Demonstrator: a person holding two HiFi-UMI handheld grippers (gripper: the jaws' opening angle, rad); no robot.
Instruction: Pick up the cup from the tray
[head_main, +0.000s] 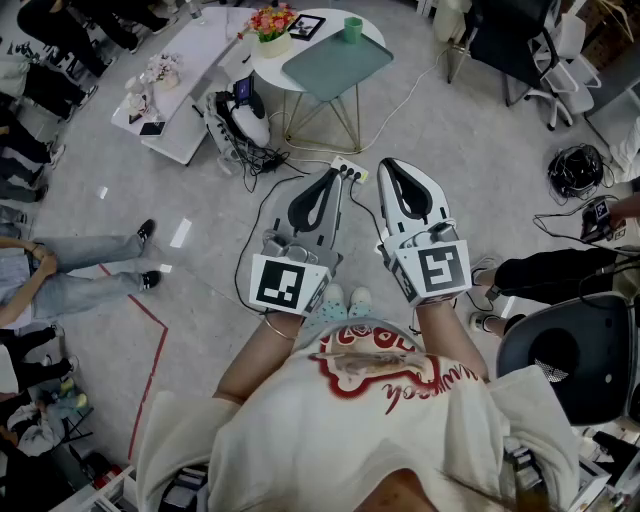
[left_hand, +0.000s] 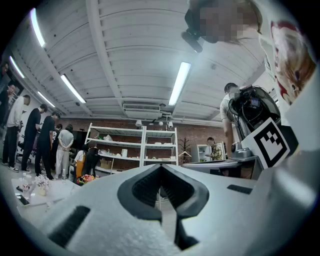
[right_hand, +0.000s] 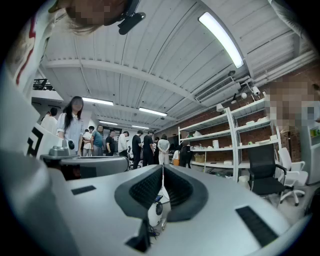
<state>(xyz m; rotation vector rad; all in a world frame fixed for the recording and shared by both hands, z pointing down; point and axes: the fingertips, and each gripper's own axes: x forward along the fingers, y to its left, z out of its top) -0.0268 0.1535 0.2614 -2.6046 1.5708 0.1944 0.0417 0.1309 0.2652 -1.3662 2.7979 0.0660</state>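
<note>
The small green cup (head_main: 352, 29) you want stands at the far corner of the teal rectangular tray (head_main: 330, 66), which lies on the round white table with gold wire legs (head_main: 273, 70). That table is well ahead of both your grippers. A pot of pink and orange flowers (head_main: 272, 22) and a black-framed picture (head_main: 306, 26) sit on the same tabletop, beside the tray's left edge.

Between you and the table there is bare grey floor. A white power strip (head_main: 350, 171) lies on it just past your jaw tips, with black cables trailing to the left. A white and black machine (head_main: 246, 117) rests on the floor by the table's left side, next to a long white low table (head_main: 190, 60). A black office chair (head_main: 515, 40) stands to the right of the table, and a black round stool (head_main: 572, 356) is close by your right elbow.

Your left gripper (head_main: 327, 177) has its jaws together at the tips, with nothing between them. Your right gripper (head_main: 393, 166) is likewise fully closed and empty. The two are side by side in front of your chest, apart from each other and touching nothing.
</note>
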